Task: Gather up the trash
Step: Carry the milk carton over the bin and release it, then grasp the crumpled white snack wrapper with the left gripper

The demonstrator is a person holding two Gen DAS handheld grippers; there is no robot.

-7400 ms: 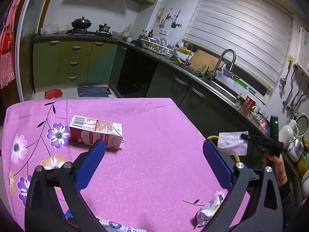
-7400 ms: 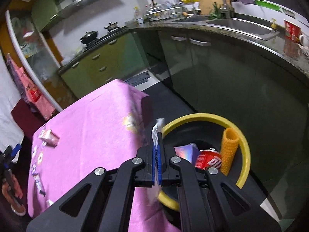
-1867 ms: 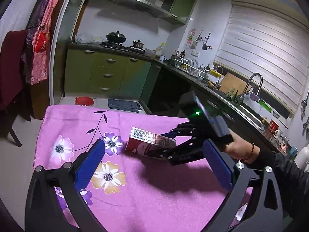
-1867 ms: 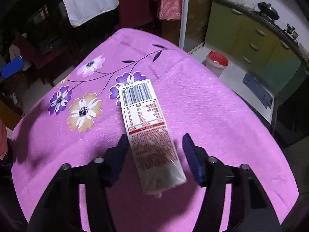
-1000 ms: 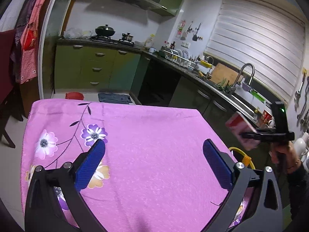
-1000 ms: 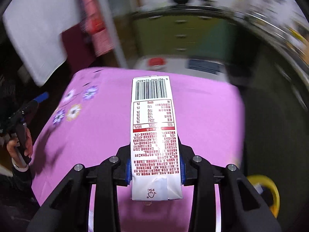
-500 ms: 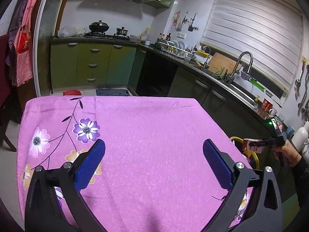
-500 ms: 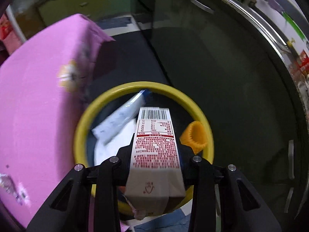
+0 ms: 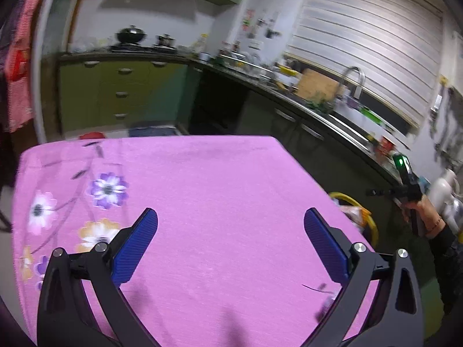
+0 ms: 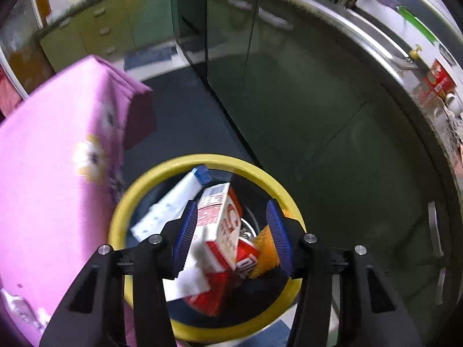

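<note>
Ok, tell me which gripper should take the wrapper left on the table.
Left. The left gripper hangs open over the tablecloth, the wrapper beside its right finger. The right gripper is off over the bin, its jaws just opened, the carton loose between them.

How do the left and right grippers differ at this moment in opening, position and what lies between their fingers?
The left gripper stands wide open over the pink tablecloth with nothing between its fingers. The right gripper is narrower, its jaws having just been opening, and points down into the yellow-rimmed bin, the milk carton dropping between them. Both have blue pads and grip nothing.
</note>
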